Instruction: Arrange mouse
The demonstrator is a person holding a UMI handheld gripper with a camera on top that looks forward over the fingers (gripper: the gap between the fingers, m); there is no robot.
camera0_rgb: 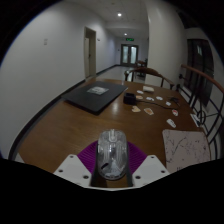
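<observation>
The gripper (pixel 112 172) pinches the mouse (pixel 111 155) between both fingers (purple pads against its sides), carrying it above the table (pixel 60 135), well short of the laptop (pixel 97 96), presumably for placing.

mouse (pixel 112 153): translucent grey-silver | gripper (pixel 112 168) pads: purple, finger bodies white | table (pixel 60 130): warm brown wood | laptop (pixel 97 97): dark grey with a white label | sheet (pixel 186 148): white, fine dark speckled print | walls (pixel 45 50): white
</observation>
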